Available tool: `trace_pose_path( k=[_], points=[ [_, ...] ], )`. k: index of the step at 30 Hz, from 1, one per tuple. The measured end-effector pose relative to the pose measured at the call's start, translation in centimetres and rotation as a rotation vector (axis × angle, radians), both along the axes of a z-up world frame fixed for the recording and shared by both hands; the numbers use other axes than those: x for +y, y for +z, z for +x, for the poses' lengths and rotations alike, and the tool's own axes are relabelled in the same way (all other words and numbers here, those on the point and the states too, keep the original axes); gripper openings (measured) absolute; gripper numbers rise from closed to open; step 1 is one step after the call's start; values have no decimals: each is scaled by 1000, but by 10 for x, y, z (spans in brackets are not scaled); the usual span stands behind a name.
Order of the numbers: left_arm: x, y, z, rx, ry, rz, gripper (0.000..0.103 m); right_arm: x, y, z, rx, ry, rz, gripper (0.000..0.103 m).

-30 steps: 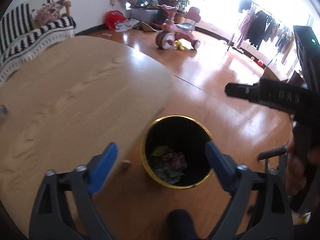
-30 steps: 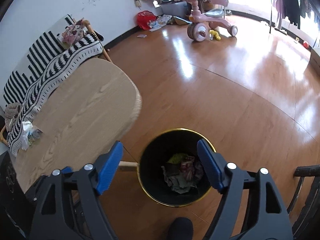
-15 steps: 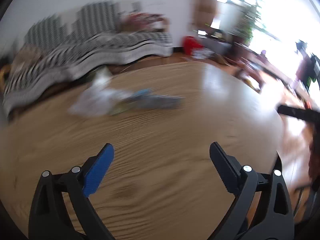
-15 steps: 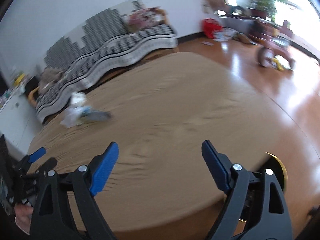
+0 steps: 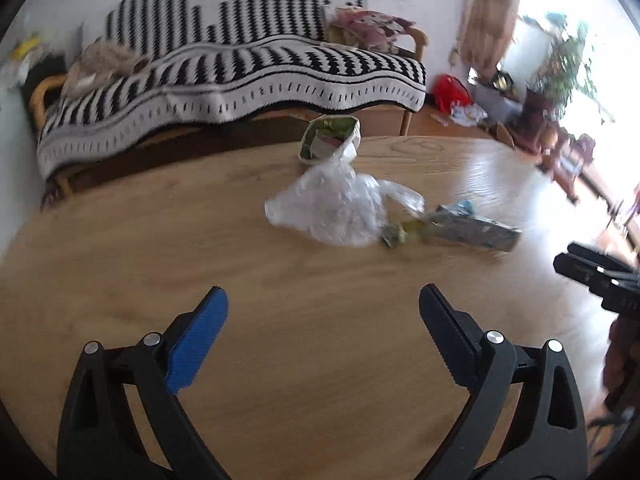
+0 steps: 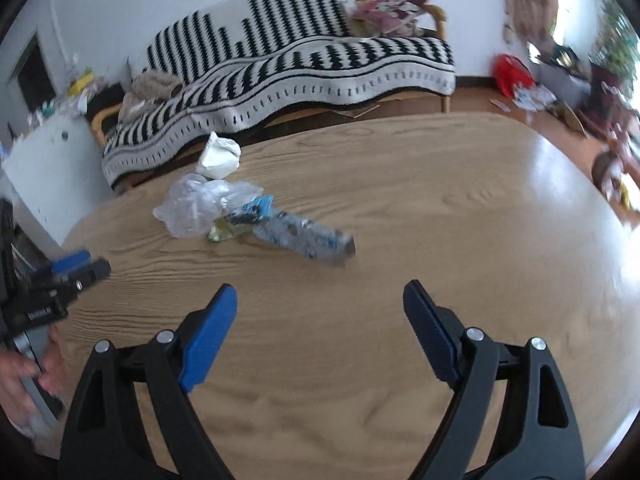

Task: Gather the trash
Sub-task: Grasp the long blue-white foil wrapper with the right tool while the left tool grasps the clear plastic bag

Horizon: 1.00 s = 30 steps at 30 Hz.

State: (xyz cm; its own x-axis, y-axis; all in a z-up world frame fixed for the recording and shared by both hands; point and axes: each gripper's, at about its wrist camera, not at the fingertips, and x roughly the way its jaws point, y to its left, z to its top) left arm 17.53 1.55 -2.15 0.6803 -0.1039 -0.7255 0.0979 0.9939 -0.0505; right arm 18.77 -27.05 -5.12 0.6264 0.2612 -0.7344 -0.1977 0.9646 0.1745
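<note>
A round wooden desk [image 5: 320, 360] fills both views, with a sofa under a black-and-white striped blanket [image 5: 240, 76] behind it. Four pieces of trash lie clustered on the desk's far side: one crumpled clear plastic bag [image 5: 332, 210], one flattened blue-printed wrapper [image 5: 472, 232] just beside it, one small yellow-green scrap [image 5: 394, 236] between those two, and one crushed green-and-white carton [image 5: 328, 140] at the far edge, touching the bag's top. The left tool [image 5: 322, 320] hovers over bare wood with its jaws spread wide, empty, the cluster ahead of it. The right tool [image 6: 320, 312] is likewise wide and empty, the wrapper [image 6: 304, 238] ahead and slightly left of it.
</note>
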Motion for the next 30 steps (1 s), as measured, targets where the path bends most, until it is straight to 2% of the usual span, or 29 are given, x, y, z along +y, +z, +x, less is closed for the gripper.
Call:
trace_pose_path(
  k=[3,6,12,13,16,17,18,20,21,22,23,26,30],
  points=[
    [4,-3,33,-29,-38,49,93,5,-12,29,7,64,-60,82],
    [-4,-10,71,-17,-108,87,93,14,-23,57,21,122,-111,82],
    [-11,-33,117,31,-147,63,93,31,-40,92,64,225,-138,82],
    [-13,-36,121,35,-157,57,93,34,-42,95,69,231,-146,77],
    [-22,-46,125,39,-156,89,93,39,-53,99,105,234,-146,43],
    [-25,-49,125,39,-160,98,91,41,-54,96,89,230,-157,37],
    [-29,-50,122,39,-170,100,86,43,-54,93,88,238,-158,25],
    [-35,-52,114,49,-181,118,47,42,-53,82,87,243,-145,21],
    [-37,-51,110,55,-175,138,40,41,-52,75,83,239,-142,20],
    [-37,-50,105,55,-169,148,26,41,-51,68,78,237,-142,19],
    [-37,-47,99,49,-162,149,18,38,-49,57,70,225,-143,18],
    [-32,-33,74,37,-153,119,10,28,-39,31,57,173,-125,17],
    [-27,-13,28,38,-121,83,8,14,-23,-7,72,110,-79,17]
  ],
)
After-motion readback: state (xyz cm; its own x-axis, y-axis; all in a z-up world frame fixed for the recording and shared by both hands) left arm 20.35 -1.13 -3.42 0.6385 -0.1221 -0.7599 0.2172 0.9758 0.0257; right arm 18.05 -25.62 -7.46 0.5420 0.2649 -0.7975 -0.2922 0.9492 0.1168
